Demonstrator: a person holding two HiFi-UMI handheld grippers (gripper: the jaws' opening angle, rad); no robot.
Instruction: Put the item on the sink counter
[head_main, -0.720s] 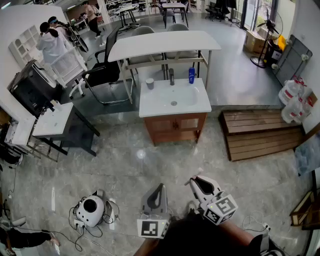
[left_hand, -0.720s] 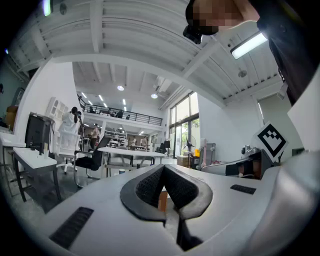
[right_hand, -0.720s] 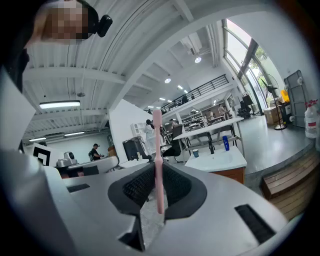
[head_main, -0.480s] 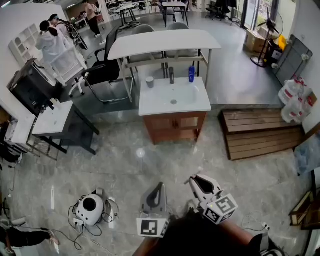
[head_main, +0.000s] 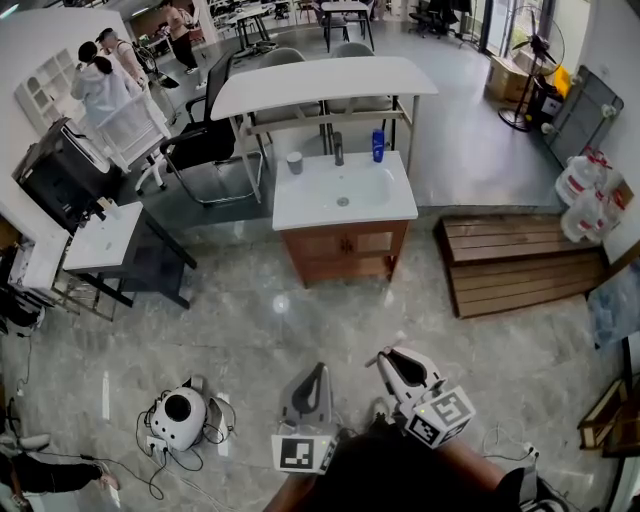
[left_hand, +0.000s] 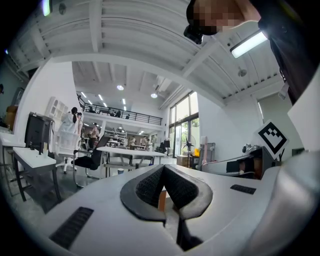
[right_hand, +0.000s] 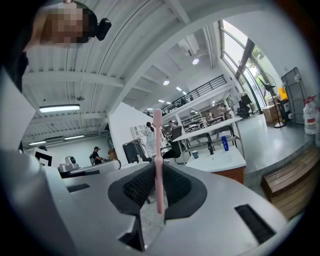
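The white sink counter (head_main: 300, 207) on a wooden cabinet stands a few steps ahead across the floor, with a faucet (head_main: 339, 150), a blue bottle (head_main: 378, 146) and a grey cup (head_main: 294, 163) on it. My right gripper (head_main: 385, 359) is low in the head view, shut on a thin pink stick-like item (right_hand: 158, 155) that stands upright between its pads. The same sink counter (right_hand: 226, 159) shows far off to the right in the right gripper view. My left gripper (head_main: 318, 373) is beside it, shut with nothing in it (left_hand: 163, 188).
A white table (head_main: 320, 85) and a black chair (head_main: 205, 145) stand behind the sink. A wooden platform (head_main: 520, 265) lies to its right and a small white desk (head_main: 105, 240) to its left. A white round device with cables (head_main: 180, 420) sits on the floor at my left. People (head_main: 100, 85) stand far left.
The sink has drifted slightly up and left in the head view. Both grippers keep the same pose and grip.
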